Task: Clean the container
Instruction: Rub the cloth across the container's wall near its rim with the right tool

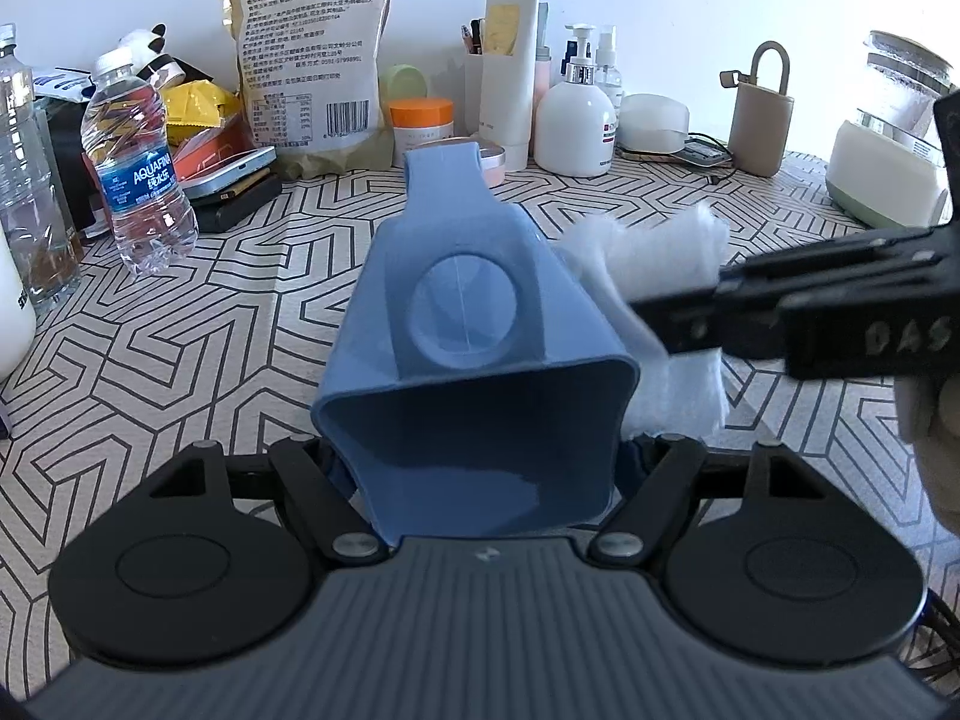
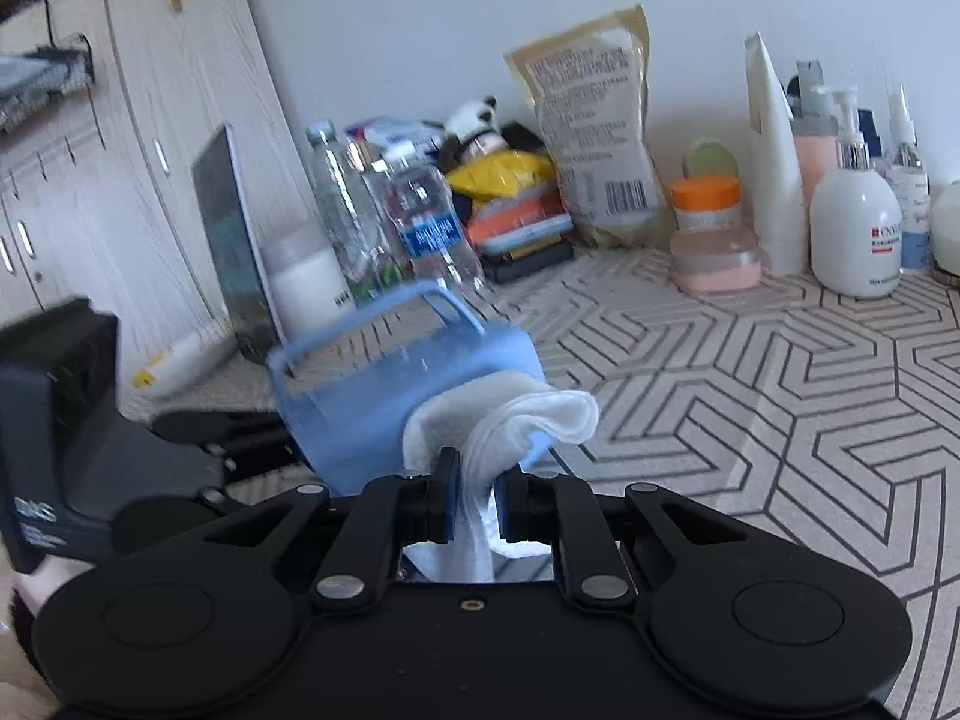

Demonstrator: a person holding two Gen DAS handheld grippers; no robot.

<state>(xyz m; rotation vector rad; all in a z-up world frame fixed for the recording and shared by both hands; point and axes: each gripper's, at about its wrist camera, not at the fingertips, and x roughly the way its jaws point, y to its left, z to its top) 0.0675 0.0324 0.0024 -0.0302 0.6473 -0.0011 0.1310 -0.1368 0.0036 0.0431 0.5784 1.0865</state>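
- While the patterned tabletop [image 1: 252, 324] spreads bare ahead of both tongs, its far edge against the wall is crowded with a food pouch [image 1: 306, 54], a water bottle [image 1: 139, 168] and a pump bottle [image 1: 574, 120], well beyond the left gripper [image 1: 480, 468]; the open room for moving looks to lie over the near and middle cloth.
- The blue container [image 1: 474, 354], a moulded plastic holder with a flared mouth and a narrower far end, sits between the left gripper's fingers, lifted off the table and pointing away from it; its near rim is clamped there, though the contact itself is hidden below the mouth.
- It appears light, stiff and smooth, so likely slippery; a hold across the rim or side walls seems safest.
- The right gripper [image 2: 474, 507], reaching in from the left tongs' right side, is closed narrowly on a white cloth [image 2: 516, 420], soft and folded.
- That cloth presses against the container's right outer wall, just beside the mouth's corner, suggesting the wiping is under way.
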